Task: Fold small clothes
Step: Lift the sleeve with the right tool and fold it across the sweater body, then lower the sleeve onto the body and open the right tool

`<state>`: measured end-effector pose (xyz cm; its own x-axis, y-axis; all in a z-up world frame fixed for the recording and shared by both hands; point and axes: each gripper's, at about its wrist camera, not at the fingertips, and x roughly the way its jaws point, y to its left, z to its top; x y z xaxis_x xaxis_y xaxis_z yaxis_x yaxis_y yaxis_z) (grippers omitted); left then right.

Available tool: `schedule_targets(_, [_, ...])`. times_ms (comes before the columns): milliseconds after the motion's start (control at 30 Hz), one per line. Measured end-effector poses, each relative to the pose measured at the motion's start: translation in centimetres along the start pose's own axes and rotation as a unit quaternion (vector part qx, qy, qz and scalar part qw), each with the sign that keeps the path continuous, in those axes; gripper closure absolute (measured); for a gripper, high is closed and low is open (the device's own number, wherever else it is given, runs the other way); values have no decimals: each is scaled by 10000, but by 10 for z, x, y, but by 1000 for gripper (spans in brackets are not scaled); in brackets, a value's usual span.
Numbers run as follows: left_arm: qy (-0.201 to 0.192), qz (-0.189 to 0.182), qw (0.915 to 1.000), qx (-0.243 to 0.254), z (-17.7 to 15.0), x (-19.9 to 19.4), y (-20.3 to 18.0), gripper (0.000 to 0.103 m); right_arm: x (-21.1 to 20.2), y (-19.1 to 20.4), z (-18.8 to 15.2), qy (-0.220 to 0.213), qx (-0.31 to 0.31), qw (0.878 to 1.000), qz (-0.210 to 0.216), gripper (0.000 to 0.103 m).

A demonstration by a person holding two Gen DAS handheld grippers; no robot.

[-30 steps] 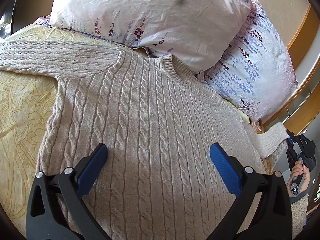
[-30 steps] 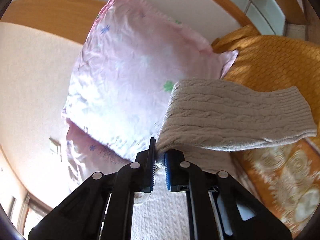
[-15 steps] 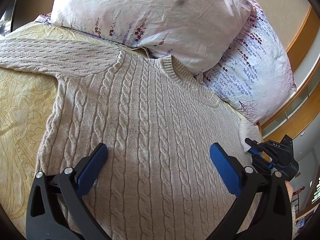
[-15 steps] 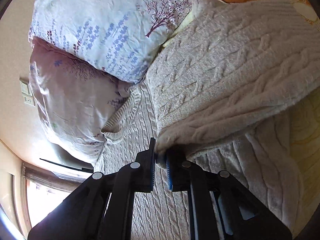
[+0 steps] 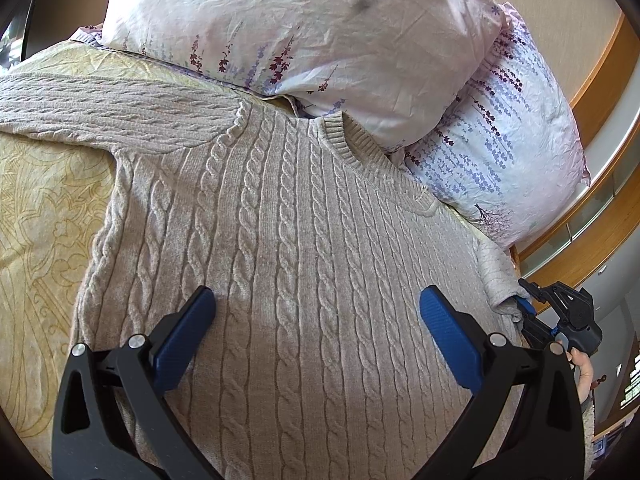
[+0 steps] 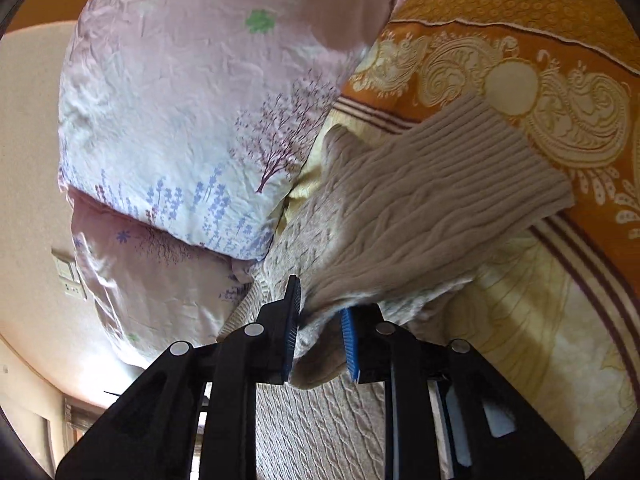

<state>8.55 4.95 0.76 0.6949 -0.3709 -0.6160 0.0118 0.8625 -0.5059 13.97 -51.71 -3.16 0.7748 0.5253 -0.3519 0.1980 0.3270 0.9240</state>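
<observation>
Step in hand: folding one sleeve inward. Nearest, right gripper (image 6: 318,334) with jaws slightly parted around a bunched sleeve (image 6: 432,208), possibly loosening. Left gripper (image 5: 316,332) spread wide, holding nothing, hovering above the sweater (image 5: 288,240) lying flat on the bedspread (image 5: 36,220). Farther off, pillows (image 5: 304,28). Next: lay sleeve across the chest, then release.

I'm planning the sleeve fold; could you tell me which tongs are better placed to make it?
Right: the right tongs already have the sweater sleeve between them, while the left tongs hover open above its chest.
</observation>
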Motion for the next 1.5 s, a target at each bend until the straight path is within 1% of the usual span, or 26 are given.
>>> schedule_targets(100, [-8, -16, 10000, -13, -1, -1, 0, 2, -12, -17, 7, -226, 360, 9991, 51, 82])
schedule_targets(200, [-11, -21, 10000, -20, 0, -1, 0, 2, -20, -27, 14, -472, 514, 9976, 13, 83])
schedule_targets(233, [-11, -21, 10000, -20, 0, -1, 0, 2, -20, -27, 15, -533, 505, 9973, -18, 83])
schedule_targets(267, [-11, -21, 10000, -20, 0, -1, 0, 2, -21, -26, 17, -574, 478, 9972, -24, 89])
schedule_targets(300, [-10, -20, 10000, -20, 0, -1, 0, 2, -22, -25, 18, -588, 434, 9973, -6, 91])
schedule_targets(400, [-30, -63, 10000, -63, 0, -3, 1, 2, -18, -4, 14, -529, 191, 9982, 202, 93])
schedule_targets(500, [-38, -72, 9999, -76, 0, -4, 1, 2, -9, 26, 6, -288, -94, 9981, 545, 93])
schedule_targets(600, [-38, -76, 9999, -79, 0, -4, 1, 2, 13, 60, -9, 96, -368, 9953, 890, 94])
schedule_targets(667, [-39, -77, 9999, -80, 0, -4, 1, 2, 35, 81, -24, 418, -507, 9922, 1058, 94])
schedule_targets(733, [-46, -87, 9999, -92, 0, -5, 1, 2, 58, 95, -40, 721, -569, 9895, 1118, 94])
schedule_targets(800, [-55, -99, 9999, -109, 0, -6, 1, 2, 86, 102, -58, 1041, -604, 9870, 1069, 94])
schedule_targets(833, [-58, -107, 9999, -116, 0, -6, 2, 2, 100, 103, -67, 1205, -626, 9860, 972, 94])
schedule_targets(933, [-64, -116, 9998, -132, 0, -6, 1, 2, 133, 95, -91, 1629, -535, 9828, 680, 94])
schedule_targets(1000, [-66, -117, 9998, -136, 0, -6, 1, 2, 148, 87, -103, 1821, -420, 9807, 582, 94])
schedule_targets(1100, [-71, -114, 9998, -143, 0, -6, 1, 2, 156, 84, -112, 1917, -398, 9791, 556, 94])
schedule_targets(1233, [-74, -115, 9998, -145, 0, -6, 1, 2, 161, 97, -119, 1970, -637, 9766, 587, 94])
schedule_targets(1333, [-77, -113, 9998, -150, 0, -7, 1, 2, 173, 107, -124, 2064, -837, 9734, 540, 94])
schedule_targets(1500, [-84, -123, 9998, -160, -1, -7, 0, 2, 196, 118, -143, 2274, -832, 9687, 548, 94])
